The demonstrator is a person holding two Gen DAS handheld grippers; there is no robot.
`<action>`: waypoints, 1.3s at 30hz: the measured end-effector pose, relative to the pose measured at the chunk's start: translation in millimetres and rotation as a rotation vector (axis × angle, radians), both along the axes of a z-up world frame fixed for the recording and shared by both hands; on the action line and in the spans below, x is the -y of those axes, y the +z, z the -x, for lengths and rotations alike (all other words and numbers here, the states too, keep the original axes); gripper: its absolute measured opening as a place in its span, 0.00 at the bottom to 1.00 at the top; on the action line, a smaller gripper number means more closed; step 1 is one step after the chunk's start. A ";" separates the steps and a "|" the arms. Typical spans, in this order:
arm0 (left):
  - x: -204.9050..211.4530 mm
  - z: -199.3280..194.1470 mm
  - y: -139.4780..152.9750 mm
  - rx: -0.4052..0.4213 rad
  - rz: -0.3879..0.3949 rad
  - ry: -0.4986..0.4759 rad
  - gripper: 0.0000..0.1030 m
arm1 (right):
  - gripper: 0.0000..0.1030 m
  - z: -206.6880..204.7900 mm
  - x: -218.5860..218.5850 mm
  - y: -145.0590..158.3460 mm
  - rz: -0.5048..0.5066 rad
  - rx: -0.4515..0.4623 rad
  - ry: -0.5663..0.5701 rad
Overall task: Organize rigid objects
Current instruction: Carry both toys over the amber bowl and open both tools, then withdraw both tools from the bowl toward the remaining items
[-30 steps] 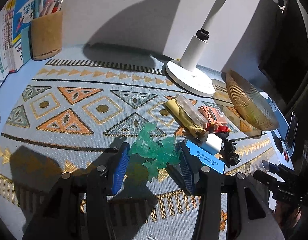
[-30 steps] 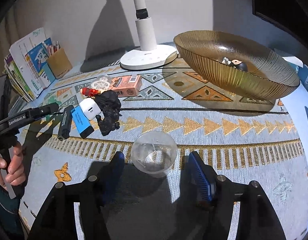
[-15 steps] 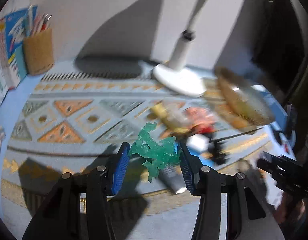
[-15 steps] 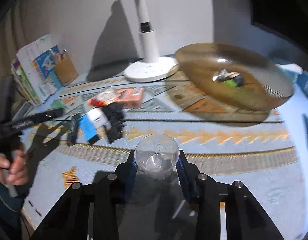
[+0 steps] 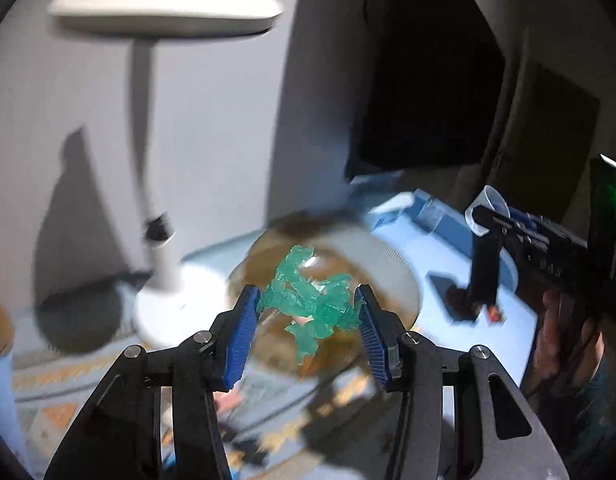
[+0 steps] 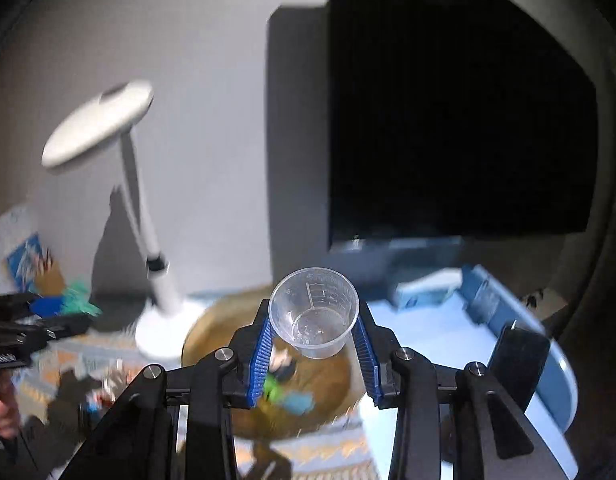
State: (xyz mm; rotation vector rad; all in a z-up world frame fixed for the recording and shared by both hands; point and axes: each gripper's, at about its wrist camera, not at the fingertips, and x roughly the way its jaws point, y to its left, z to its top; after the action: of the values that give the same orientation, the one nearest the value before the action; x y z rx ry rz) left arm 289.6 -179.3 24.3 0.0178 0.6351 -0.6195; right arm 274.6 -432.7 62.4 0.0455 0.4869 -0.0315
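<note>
A: Left gripper [image 5: 308, 316]?
B: Clamped on green figurine [image 5: 308, 300], pinched between both pads, above amber bowl [image 5: 392, 276].
A: Right gripper [image 6: 314, 340]?
B: Pads squeeze clear cup [image 6: 314, 312] between them, mouth facing camera.

A plain pale grey wall [image 5: 212, 112] stands behind the bench, with dark shadows cast across it. A white desk lamp with a flat oval head [image 5: 164, 4] rises on a slanted stem from a round base at the wall. A large black flat screen [image 6: 460, 120] fills the right side. The light blue bench [image 6: 432, 336] carries a patterned woven mat with orange triangles [image 5: 48, 412].
</note>
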 end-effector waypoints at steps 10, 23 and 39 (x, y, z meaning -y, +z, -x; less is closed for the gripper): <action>56.9 -61.1 -75.8 -0.201 -0.019 -0.016 0.45 | 0.36 -64.5 38.4 -75.0 -0.127 -0.228 -0.073; 76.4 -76.1 -120.3 -0.303 -0.094 -0.034 0.46 | 0.37 -88.9 41.0 -127.8 -0.126 -0.396 -0.082; -8.8 -10.9 -38.3 -0.117 0.005 0.033 0.81 | 0.64 -45.1 23.8 -64.8 -0.162 -0.256 -0.058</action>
State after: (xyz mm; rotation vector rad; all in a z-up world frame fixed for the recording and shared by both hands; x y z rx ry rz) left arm 300.5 -170.6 -13.9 -0.0339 0.7455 -0.5933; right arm 319.7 -456.5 -2.4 0.2161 0.7430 -0.0556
